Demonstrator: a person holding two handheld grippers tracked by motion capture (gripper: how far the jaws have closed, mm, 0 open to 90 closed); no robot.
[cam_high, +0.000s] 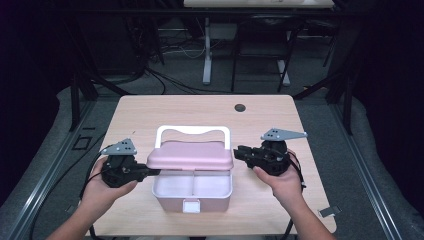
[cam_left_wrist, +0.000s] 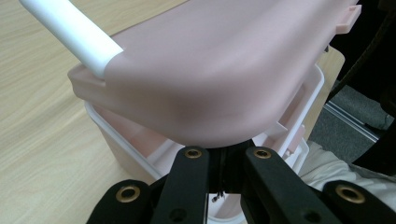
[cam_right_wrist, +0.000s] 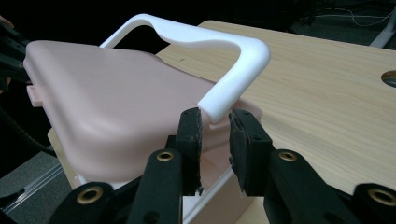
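A pink lunch box (cam_high: 192, 191) stands at the near middle of the desk (cam_high: 150, 112), its long axis running left to right across the person's front. The pink lid (cam_high: 190, 155) sits raised and tilted above the box, so the two front compartments lie open to the high view. A white handle (cam_high: 192, 131) arches up along the lid's far edge.

The left gripper (cam_high: 150, 172) meets the lid at its left end. In the left gripper view, its fingers (cam_left_wrist: 191, 165) stand pressed close together right under the lid's (cam_left_wrist: 210, 70) lower edge; whether that edge is pinched between the tips cannot be told, since the lid hides them.

The right gripper (cam_high: 241, 152) comes in from the opposite end. In the right gripper view, its fingers (cam_right_wrist: 191, 135) stand a little apart, with the foot of the handle (cam_right_wrist: 224, 88) and the lid's corner just beyond the pads. Contact cannot be confirmed.

The governing relation: the lid spans between the two grippers along its long axis, one gripper at each short end, both about equally near. The lid lies straight ahead of each set of fingers and level with them. Any lowering or lifting of the lid likely calls for both ends to move together, or the lid may skew on the box.
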